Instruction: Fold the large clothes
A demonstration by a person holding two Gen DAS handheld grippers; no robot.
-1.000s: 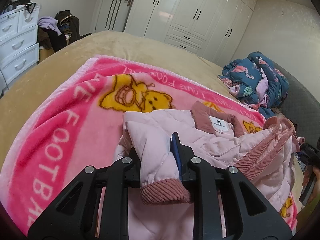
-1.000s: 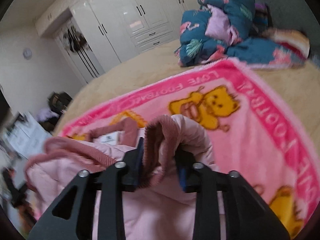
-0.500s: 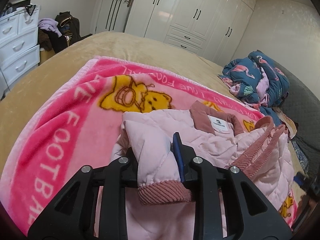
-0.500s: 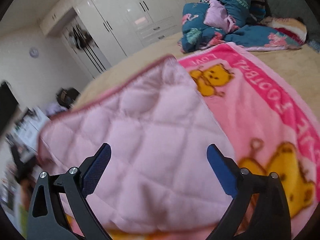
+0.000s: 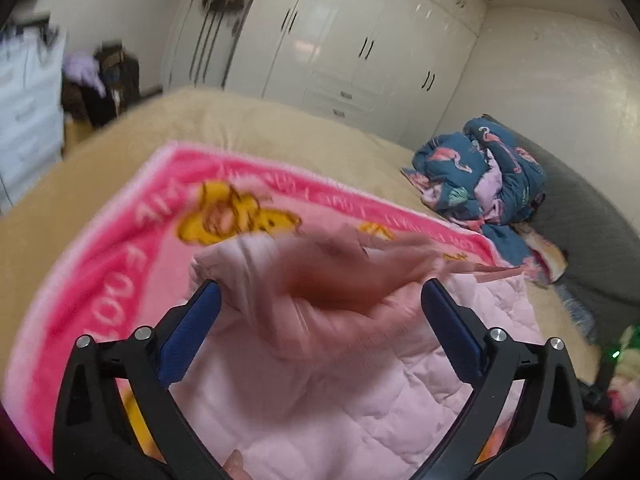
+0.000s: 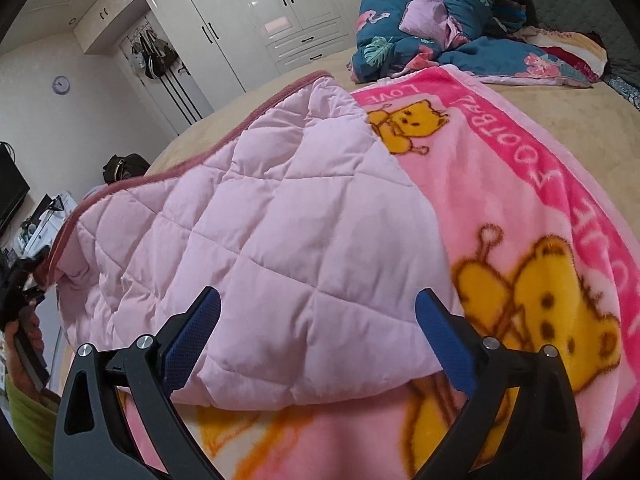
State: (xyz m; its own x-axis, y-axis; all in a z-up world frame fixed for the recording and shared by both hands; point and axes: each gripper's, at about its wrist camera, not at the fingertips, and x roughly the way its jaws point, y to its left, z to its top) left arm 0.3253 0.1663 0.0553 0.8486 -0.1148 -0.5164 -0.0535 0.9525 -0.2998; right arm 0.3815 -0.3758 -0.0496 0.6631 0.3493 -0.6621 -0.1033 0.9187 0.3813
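Observation:
A pale pink quilted jacket point(image 5: 360, 392) with dusty-rose trim lies on a pink bear-print blanket point(image 5: 100, 280). My left gripper point(image 5: 320, 286) hovers over it. Its jaws are opening wide, and a blurred sleeve point(image 5: 320, 276) drops between them, touching neither pad. In the right wrist view the jacket point(image 6: 260, 216) lies folded over, quilted side up, on the blanket point(image 6: 540, 200). My right gripper point(image 6: 319, 293) stands open just above the jacket's near edge, with its pads clear of the cloth.
The blanket lies on a beige bed point(image 5: 240, 128). A heap of dark blue patterned clothes point(image 5: 480, 172) sits at the far right. White wardrobes point(image 5: 340, 40) line the back wall and a white dresser point(image 5: 24, 100) stands left. A hand on a black handle point(image 6: 22, 332) shows at the left edge.
My left gripper let go of the sleeve cuff, opened wide and rose. My right gripper released the jacket's hem half a second earlier; the folded panel now lies flat.

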